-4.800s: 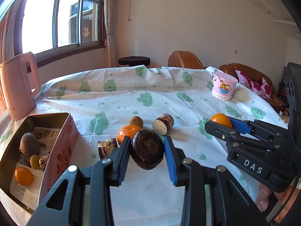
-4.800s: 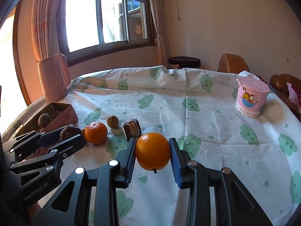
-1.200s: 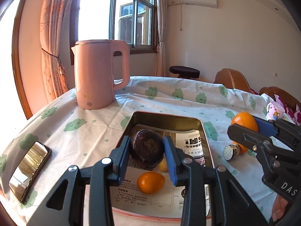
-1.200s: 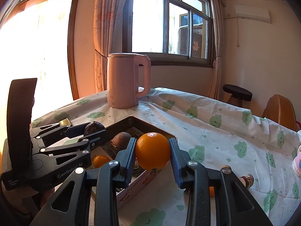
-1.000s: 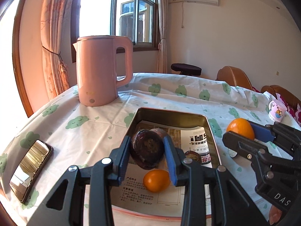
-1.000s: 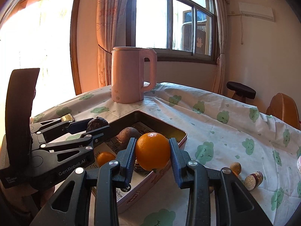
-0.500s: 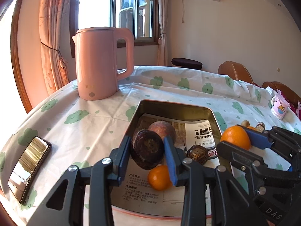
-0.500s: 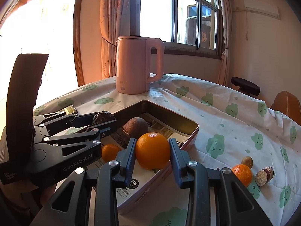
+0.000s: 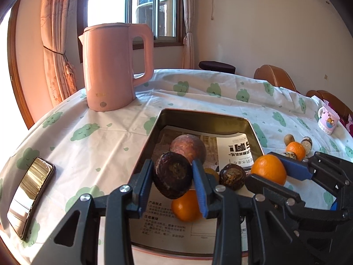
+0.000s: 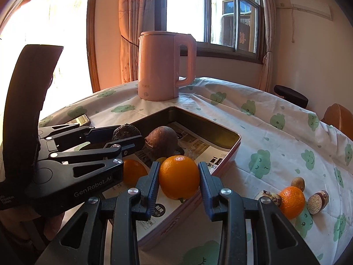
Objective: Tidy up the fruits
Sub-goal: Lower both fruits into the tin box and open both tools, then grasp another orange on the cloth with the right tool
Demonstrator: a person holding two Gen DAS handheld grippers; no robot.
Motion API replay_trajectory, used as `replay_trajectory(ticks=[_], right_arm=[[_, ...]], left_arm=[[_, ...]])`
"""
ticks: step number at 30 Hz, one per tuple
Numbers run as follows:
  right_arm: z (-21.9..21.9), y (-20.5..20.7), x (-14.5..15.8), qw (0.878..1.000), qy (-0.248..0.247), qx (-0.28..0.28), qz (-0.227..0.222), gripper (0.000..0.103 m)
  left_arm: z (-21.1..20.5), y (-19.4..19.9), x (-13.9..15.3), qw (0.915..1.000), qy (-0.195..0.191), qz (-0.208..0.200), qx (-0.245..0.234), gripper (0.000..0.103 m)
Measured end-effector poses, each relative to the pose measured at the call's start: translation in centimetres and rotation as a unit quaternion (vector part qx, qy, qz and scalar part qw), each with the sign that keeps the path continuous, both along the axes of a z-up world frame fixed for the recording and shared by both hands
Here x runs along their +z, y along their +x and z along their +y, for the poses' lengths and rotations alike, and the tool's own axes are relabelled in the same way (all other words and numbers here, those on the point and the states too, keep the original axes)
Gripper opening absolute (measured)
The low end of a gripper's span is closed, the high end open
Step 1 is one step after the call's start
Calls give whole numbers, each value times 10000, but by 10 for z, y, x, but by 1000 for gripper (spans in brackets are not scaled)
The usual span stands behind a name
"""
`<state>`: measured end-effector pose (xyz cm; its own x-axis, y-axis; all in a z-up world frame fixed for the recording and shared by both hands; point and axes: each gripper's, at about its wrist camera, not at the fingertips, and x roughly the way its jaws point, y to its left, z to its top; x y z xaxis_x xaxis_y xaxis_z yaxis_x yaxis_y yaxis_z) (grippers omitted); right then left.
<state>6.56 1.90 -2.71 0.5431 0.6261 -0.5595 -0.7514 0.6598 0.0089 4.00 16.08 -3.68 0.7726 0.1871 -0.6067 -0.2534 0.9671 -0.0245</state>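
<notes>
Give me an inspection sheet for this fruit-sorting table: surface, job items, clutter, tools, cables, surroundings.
Surface: round table under a white cloth with green prints.
Job's things: open tin lined with printed paper, holding a brown fruit, a dark fruit and an orange; a small orange and small brown pieces lie on the cloth outside it.
Clutter: pink kettle, phone, pink cup.
Grippers: left tool shut on a dark round fruit above the tin; right tool shut on a big orange at the tin's near edge.
Cables: nothing seen on the table.
Surroundings: window, curtains, stool, brown chairs.
</notes>
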Motion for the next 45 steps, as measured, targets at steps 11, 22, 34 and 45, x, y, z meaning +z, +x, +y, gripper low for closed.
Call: replay_trajectory(ticks=[11,22,34,45], right_arm=[[6,2,-3,9999,-139,61,74,37],[8,3,-3,9998,-183,76,67,38],[-5,-2,0,9996,-193,-80,-184,73],[-104,40,7,9905,-283,-1339,-95,73]], left_arm=[[1,3,-3,9999,-39,104,-6,38],[6,0,-2,9999,-79,52,134,51],[0,-23,20,9976,-93,-671,135,90],[-23,-14,24,9971,-165,-742,103,93]])
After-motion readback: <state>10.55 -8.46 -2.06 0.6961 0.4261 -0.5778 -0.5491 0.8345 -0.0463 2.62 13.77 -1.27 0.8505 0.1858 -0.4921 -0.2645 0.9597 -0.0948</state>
